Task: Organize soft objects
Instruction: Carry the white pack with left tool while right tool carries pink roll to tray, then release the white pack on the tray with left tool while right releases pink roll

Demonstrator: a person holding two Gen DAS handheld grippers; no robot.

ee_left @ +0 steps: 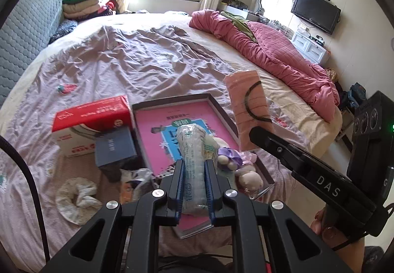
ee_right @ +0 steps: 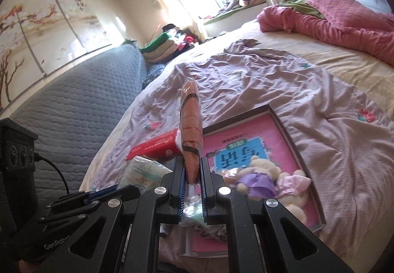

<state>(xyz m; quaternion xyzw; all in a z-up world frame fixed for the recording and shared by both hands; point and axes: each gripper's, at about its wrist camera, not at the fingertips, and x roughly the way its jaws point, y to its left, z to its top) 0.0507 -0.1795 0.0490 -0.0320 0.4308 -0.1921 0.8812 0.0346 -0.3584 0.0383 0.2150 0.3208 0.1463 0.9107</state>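
Left hand-held gripper (ee_left: 194, 169) pinches a clear packet (ee_left: 193, 150) above the tray (ee_left: 172, 100). Right hand-held gripper (ee_right: 192, 169) pinches an orange pack (ee_right: 190, 125), upright. Plush toys (ee_right: 266, 179) lie in the tray on the bed (ee_left: 147, 56); a scrunchie (ee_left: 76, 199) lies nearby.

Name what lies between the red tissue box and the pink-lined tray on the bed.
The dark blue box sits between the red tissue box and the tray, shown in the left wrist view.

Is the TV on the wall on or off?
Looks off: the TV screen is uniformly dark, with no picture showing, though it is small in the left wrist view.
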